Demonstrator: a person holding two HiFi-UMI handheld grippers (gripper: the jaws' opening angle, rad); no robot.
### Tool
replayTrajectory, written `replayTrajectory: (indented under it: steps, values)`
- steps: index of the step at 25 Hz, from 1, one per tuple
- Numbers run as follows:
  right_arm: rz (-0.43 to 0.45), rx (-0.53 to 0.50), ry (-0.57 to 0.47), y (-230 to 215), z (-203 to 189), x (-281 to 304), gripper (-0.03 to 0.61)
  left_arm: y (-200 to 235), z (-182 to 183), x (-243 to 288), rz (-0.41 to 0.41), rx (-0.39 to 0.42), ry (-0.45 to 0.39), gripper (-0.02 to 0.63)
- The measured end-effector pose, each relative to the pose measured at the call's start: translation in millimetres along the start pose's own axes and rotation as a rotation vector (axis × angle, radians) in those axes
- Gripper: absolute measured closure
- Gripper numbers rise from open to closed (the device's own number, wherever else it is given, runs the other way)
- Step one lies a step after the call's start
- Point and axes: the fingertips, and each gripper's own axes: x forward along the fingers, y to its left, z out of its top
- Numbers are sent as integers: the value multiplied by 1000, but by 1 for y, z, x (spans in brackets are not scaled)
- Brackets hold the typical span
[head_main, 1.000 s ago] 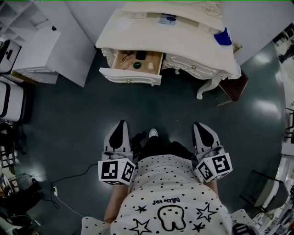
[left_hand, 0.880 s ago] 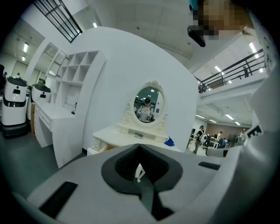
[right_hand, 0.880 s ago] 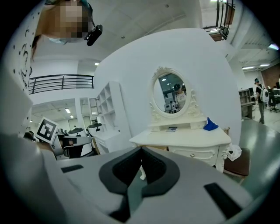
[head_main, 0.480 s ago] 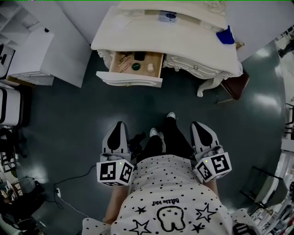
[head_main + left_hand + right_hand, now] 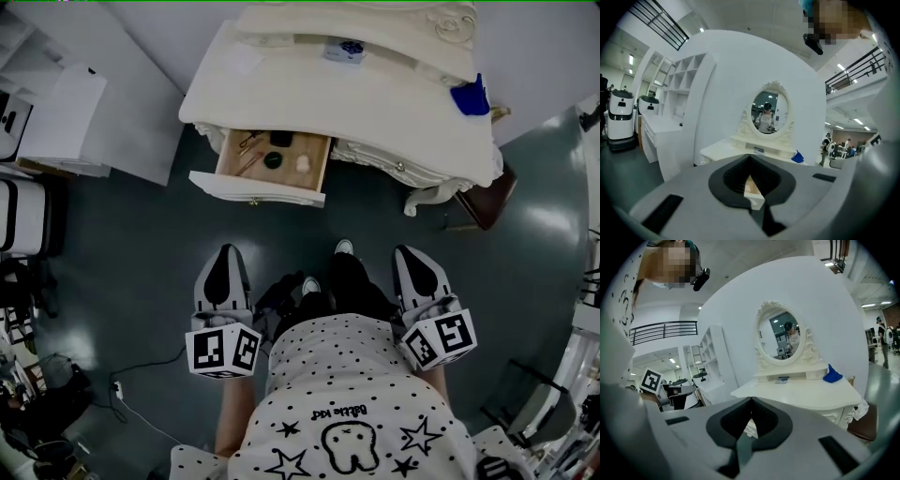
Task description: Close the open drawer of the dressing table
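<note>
Plainly, both claws are clenched on nothing: in the left gripper view the left gripper (image 5: 750, 157) has its jaws met at the tips, and in the right gripper view the right gripper (image 5: 751, 401) shows the same. In the head view the left gripper (image 5: 224, 255) and right gripper (image 5: 410, 258) are held level with each other, well apart, either side of the person's dotted shirt (image 5: 347, 394), both aimed towards 12 o'clock. One shoe (image 5: 344, 247) shows between them on the dark floor (image 5: 141, 272)

The drawer (image 5: 255, 188) is pulled out from the table (image 5: 375, 103), at 1 o'clock from the left gripper and 10 o'clock from the right, apart from both. Inside lie a dark round thing (image 5: 273, 160), a black thing (image 5: 280, 139) at its 12 o'clock and a pale thing (image 5: 302, 163) at its 3 o'clock. A blue thing (image 5: 472, 97) sits on the tabletop towards 3 o'clock, and an oval mirror (image 5: 765, 112) stands at the back. A white shelf unit (image 5: 56, 117) stands at 9 o'clock from the table
</note>
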Motion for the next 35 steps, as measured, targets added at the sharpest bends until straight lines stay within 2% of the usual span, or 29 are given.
replayTrajectory:
  steps: [5,11,16,22,28,35]
  values:
    - [15,-4,-26,-43,25,18,569,-1,21,31,66,4,-62,601]
    - [12,0,-1,-71,27,28,569,6,22,49,130,4,-64,601]
    - [-6,13,24,-79,23,31,569,14,19,62,141,23,-36,601]
    - [-64,10,43,-83,22,39,569,34,11,84,118,24,2,601]
    - [-129,32,54,-78,37,58,569,69,-6,118,102,30,102,601]
    - [-176,48,103,-63,33,84,569,99,-58,146,38,58,278,601]
